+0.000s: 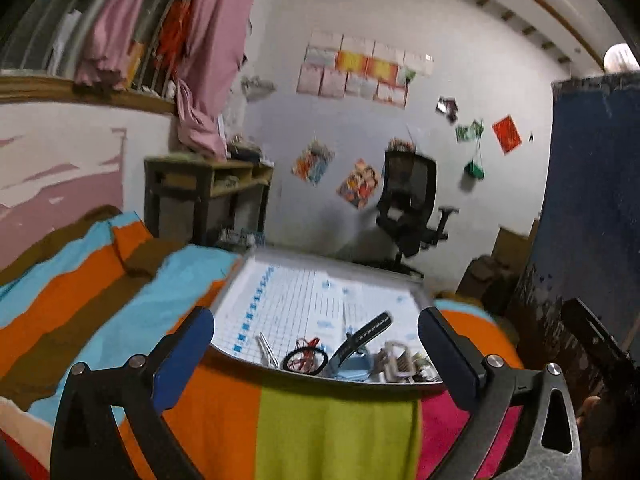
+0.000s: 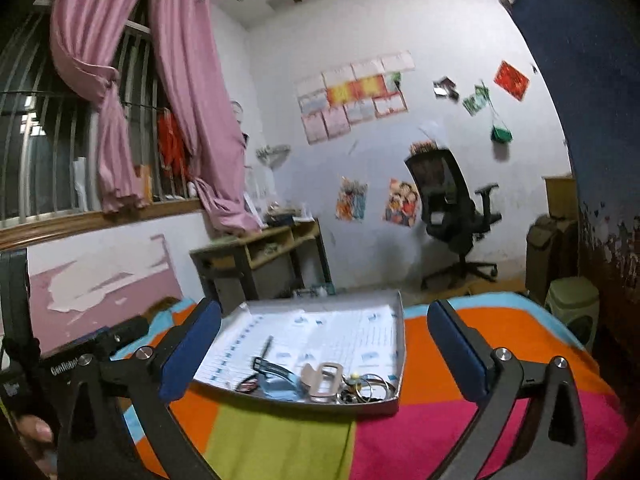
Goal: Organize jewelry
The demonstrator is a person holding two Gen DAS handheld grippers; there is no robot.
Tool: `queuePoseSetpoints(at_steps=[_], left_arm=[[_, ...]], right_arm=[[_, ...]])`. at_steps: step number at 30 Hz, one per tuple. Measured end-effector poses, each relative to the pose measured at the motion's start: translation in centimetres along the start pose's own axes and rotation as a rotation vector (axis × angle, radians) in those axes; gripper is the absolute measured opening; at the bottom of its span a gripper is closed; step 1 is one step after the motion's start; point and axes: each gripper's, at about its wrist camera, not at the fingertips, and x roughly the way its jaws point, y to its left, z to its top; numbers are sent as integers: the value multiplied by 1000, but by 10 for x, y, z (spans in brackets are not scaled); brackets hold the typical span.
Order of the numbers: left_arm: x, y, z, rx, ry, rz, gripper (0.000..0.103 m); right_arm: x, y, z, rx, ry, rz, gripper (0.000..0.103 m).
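Observation:
A shallow white tray (image 1: 280, 300) (image 2: 394, 320) lined with gridded paper lies on a striped blanket. Jewelry is heaped at its near edge: a black bangle (image 1: 304, 360) with red thread inside, a black-and-blue watch (image 1: 360, 336) (image 2: 272, 368), silver hair clips (image 1: 266, 350), a beige clasp piece (image 1: 398, 360) (image 2: 322, 378) and metal rings (image 2: 370, 386). My left gripper (image 1: 316, 356) hangs open just in front of the pile. My right gripper (image 2: 324, 354) is open too, framing the tray, with nothing between its fingers. The other gripper's black body (image 2: 100, 344) shows at the left.
The blanket (image 1: 332, 432) (image 2: 460, 420) has orange, green, pink and blue stripes. Beyond it stand a wooden desk (image 1: 208, 188) (image 2: 260, 256), a black office chair (image 1: 412, 208) (image 2: 452, 208), a green stool (image 2: 572, 304) and a blue door (image 1: 592, 200). A hand (image 2: 36, 436) holds the left tool.

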Motion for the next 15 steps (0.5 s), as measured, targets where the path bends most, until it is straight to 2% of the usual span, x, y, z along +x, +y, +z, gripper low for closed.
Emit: queuePoseSetpoints(at_steps=[8,15], left_arm=[[-85,-3,12,11,-108,-9,103],[-154,0,5,34,-173,0,103]], right_arm=[[-68,31,20,-61,-100,40,102],[-137,51,14,-57,-165,46,102]])
